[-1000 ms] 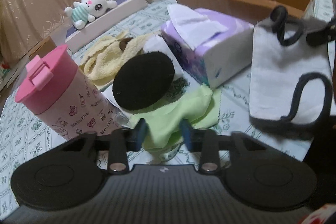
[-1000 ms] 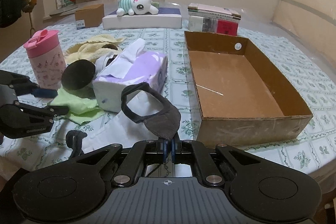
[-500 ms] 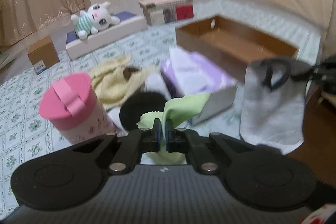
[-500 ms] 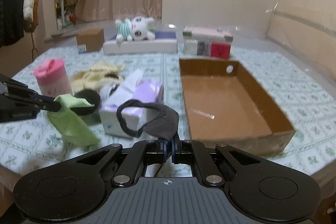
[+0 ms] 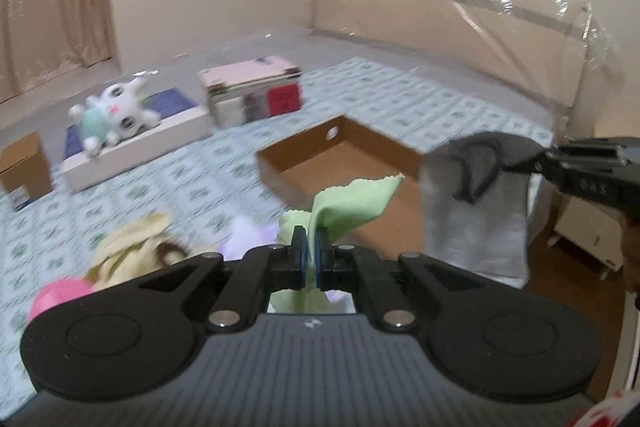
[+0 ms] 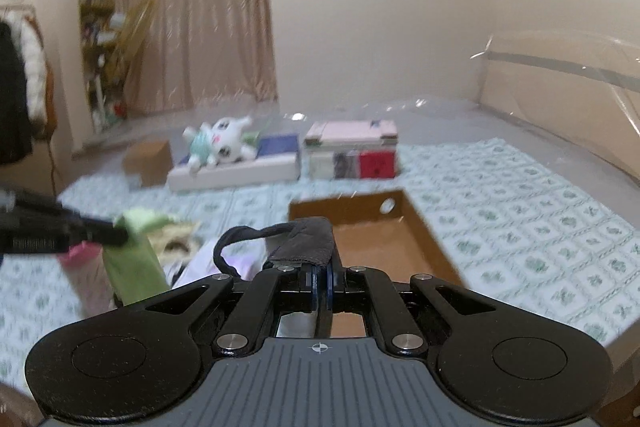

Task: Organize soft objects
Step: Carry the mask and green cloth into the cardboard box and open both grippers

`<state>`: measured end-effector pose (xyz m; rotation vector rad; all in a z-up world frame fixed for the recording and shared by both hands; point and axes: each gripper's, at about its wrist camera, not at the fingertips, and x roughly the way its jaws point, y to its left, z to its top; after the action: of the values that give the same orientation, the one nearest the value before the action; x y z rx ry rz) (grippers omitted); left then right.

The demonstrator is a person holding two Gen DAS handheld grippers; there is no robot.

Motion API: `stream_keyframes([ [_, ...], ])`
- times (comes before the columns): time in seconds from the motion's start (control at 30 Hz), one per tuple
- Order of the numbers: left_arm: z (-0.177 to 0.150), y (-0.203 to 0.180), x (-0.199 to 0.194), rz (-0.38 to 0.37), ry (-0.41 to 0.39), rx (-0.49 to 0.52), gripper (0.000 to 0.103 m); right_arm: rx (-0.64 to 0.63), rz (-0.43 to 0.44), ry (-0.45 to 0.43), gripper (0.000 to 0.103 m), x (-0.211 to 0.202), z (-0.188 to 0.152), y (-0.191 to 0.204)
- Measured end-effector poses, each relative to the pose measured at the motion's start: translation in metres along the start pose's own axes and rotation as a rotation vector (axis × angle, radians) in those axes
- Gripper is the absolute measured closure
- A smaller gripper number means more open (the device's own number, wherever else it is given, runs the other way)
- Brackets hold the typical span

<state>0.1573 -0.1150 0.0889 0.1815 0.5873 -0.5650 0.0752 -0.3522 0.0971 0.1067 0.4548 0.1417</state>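
**Carrying two soft items toward the box**

Left gripper (image 5: 311, 259) is closed on the thin light-green cloth (image 5: 352, 201), pinched at a fold; the cloth hangs limp, just left of the shallow brown cardboard box (image 6: 384, 247). Right gripper (image 6: 320, 281) is clamped on the dark grey fabric eye mask (image 6: 306, 241) with its white-grey cloth (image 5: 474, 223), lifted near the box's front edge. Both look light and floppy with no stiffness, so they will drape and swing. A grip on a bunched fold or seam seems safest; a single-layer edge could slip out.

Green cloth (image 5: 352, 201) hanging aloft; grey pouch (image 5: 474, 211), possibly bag, dangling.
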Motion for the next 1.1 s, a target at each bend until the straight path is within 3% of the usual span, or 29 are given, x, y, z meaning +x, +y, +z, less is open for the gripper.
stream_keyframes([
  [0.17,0.028,-0.026,0.035,-0.068,-0.008,-0.021,0.099,-0.002,-0.044,-0.054,0.099,0.010,0.033,-0.033],
  [0.3,0.039,-0.041,0.067,-0.110,0.004,-0.044,0.099,0.005,-0.061,-0.029,0.099,0.035,0.041,-0.055],
  [0.47,0.044,-0.054,0.108,-0.151,0.036,-0.070,0.099,0.044,-0.063,0.039,0.099,0.073,0.031,-0.077],
  [0.7,0.042,-0.062,0.153,-0.153,0.098,-0.086,0.097,0.028,-0.097,0.148,0.098,0.116,0.000,-0.092],
  [0.83,0.040,-0.059,0.163,-0.136,0.110,-0.095,0.075,0.028,-0.113,0.182,0.098,0.129,-0.016,-0.099],
  [1.1,0.030,-0.041,0.136,-0.057,0.074,-0.111,0.067,0.005,-0.087,0.208,0.097,0.135,-0.023,-0.098],
])
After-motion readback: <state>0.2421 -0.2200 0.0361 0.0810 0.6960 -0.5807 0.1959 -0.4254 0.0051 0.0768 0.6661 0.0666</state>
